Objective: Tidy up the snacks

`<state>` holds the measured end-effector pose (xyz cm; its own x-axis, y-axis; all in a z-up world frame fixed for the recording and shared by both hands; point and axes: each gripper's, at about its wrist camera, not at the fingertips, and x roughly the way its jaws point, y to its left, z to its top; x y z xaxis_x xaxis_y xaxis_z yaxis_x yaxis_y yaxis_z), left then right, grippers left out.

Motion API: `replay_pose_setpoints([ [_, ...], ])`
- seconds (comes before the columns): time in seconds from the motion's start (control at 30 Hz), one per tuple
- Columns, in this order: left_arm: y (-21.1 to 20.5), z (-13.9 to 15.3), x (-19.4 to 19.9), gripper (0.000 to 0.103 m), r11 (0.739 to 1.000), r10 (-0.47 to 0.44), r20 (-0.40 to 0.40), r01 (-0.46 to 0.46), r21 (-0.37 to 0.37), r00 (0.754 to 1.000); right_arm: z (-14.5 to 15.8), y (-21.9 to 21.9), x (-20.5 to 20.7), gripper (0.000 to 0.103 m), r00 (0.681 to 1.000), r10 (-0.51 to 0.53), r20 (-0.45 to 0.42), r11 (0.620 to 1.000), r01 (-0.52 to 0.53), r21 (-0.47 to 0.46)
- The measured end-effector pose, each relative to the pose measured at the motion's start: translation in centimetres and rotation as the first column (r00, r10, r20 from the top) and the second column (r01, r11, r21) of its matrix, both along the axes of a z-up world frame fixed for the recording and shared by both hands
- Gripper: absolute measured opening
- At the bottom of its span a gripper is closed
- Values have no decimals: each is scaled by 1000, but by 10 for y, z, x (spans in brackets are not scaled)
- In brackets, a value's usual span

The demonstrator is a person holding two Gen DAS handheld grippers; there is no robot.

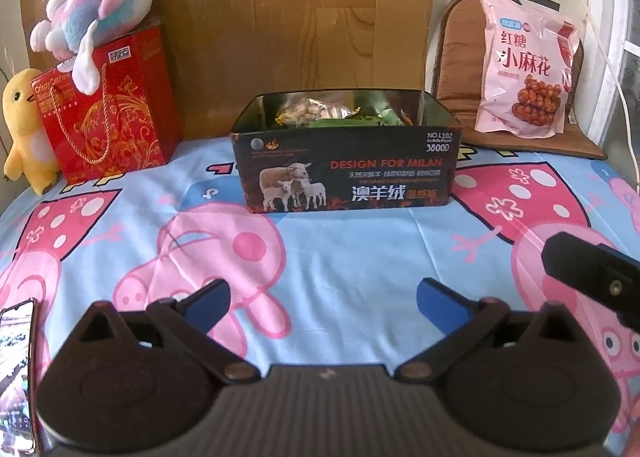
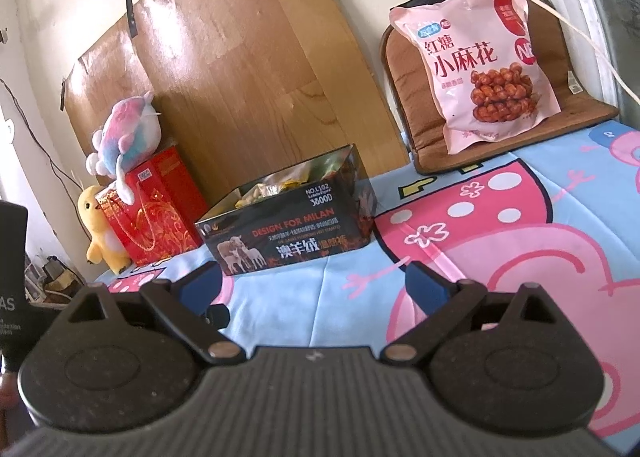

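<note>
A black open box (image 1: pixel 347 169) printed with sheep and "DESIGN FOR MILAN" stands on the cartoon bedsheet, with several snack packets (image 1: pixel 308 111) inside. It also shows in the right wrist view (image 2: pixel 288 225). A large pink snack bag (image 1: pixel 528 69) leans upright on a brown cushion at the back right, also in the right wrist view (image 2: pixel 476 69). My left gripper (image 1: pixel 322 303) is open and empty, well short of the box. My right gripper (image 2: pixel 314 283) is open and empty, in front and to the right of the box.
A red gift bag (image 1: pixel 112 105) with a pink plush (image 1: pixel 100 9) on top and a yellow chick plush (image 1: pixel 24 129) stand at the back left. A phone (image 1: pixel 16 373) lies at the near left. A wooden board (image 1: pixel 296 17) lines the wall. The other gripper's body (image 1: pixel 596 277) shows at right.
</note>
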<state>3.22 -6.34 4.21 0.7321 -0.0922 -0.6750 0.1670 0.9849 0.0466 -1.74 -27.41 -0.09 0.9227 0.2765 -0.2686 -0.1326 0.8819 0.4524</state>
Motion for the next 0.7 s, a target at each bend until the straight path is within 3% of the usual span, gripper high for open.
replay_pose_setpoints([
  [0.7, -2, -4, -1, 103, 1000, -5, -36, 5, 1, 999, 0, 0, -3, 100, 1000, 3, 3, 1000, -3, 8],
])
